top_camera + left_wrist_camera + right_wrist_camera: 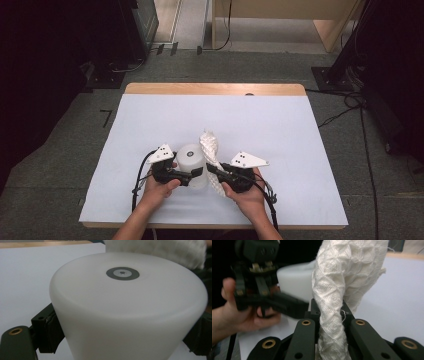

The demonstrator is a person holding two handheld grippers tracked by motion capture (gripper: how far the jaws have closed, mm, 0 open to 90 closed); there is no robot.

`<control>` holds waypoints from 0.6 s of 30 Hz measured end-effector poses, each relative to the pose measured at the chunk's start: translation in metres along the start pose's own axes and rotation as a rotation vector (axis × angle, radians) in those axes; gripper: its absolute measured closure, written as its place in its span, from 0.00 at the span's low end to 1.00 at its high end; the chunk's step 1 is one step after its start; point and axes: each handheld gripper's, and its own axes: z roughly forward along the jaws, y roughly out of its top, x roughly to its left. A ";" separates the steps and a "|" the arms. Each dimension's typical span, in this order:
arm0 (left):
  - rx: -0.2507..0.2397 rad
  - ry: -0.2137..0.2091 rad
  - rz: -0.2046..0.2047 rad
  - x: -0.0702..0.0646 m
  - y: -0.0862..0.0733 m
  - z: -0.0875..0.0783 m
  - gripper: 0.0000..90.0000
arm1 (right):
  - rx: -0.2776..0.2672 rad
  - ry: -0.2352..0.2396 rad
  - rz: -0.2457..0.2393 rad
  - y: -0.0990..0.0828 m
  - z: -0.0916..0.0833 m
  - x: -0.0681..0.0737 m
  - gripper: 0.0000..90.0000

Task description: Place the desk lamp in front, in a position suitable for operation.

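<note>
Near table's front edge | left gripper (196, 174) is clamping white cup (192, 165) | right gripper (214, 170) is pinching woven cloth (211, 150) (keep cup steady while wiping)

On the table (280, 89) there is one white paper sheet (270, 130), covering most of it. One white plastic cup (192, 159) stands upside down, with one white woven cloth (210, 145) at its three o'clock. Two hand-held grippers work there: the left gripper (198, 172) and the right gripper (212, 168).
</note>
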 end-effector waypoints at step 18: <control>-0.008 -0.010 -0.062 0.007 0.001 -0.002 0.10 | 0.174 0.024 0.047 -0.011 0.011 -0.011 0.90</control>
